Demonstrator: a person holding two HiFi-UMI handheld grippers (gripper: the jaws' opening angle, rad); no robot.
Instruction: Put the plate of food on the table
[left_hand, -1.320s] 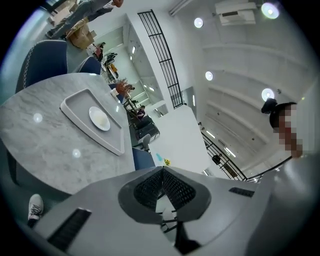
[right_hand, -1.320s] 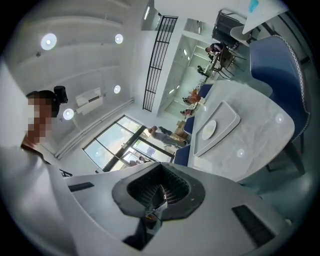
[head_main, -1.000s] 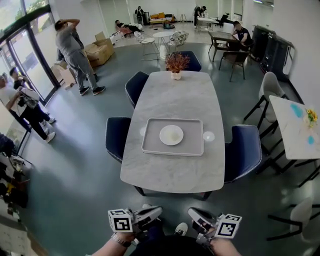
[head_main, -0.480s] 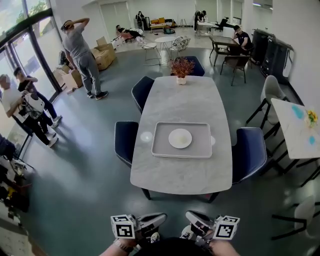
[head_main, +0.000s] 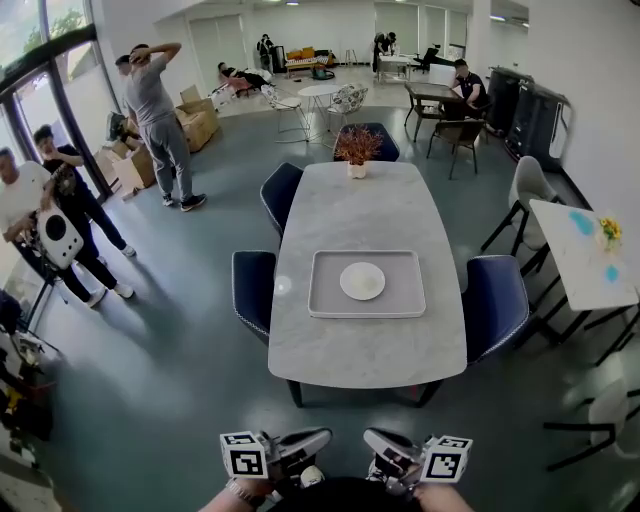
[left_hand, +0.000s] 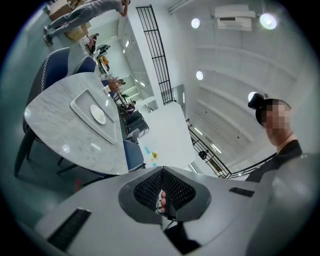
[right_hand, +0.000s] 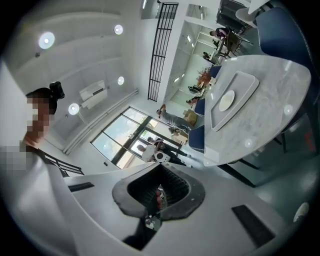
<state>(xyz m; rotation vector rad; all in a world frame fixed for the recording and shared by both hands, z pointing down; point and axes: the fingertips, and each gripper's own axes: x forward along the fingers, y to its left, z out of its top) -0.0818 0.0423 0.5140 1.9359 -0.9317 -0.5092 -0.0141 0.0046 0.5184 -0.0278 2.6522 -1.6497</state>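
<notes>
Over on the left, a few people stood by the glass doors, well clear of the action. Then came a dark blue chair (head_main: 252, 290) tucked against the long side of the marble desk (head_main: 360, 355). Low in the head view the left hand-held gripper (head_main: 318, 438) had its jaws pressed together with nothing carried between them, pointing level toward the desk with open floor between. And there was the prize: the white plate (head_main: 362, 281) sat in the middle of a grey tray (head_main: 325, 295), and the tray lay at the centre of the desk, so the plate rested on the tray and not on the marble itself. Whether any food was on it, the views were too small to tell. The tray's long axis ran crosswise, left to right, while the desk ran away toward a potted plant (head_main: 357, 150) at its far end. The plate lay straight ahead and well beyond both tools, perhaps a shade toward the right hand-held gripper (head_main: 375, 440), whose jaws were likewise closed and empty. Neither hand looked clearly nearer, so I judged both would need to close in and spread their jaws. On the right stood a matching blue chair (head_main: 493, 300).
</notes>
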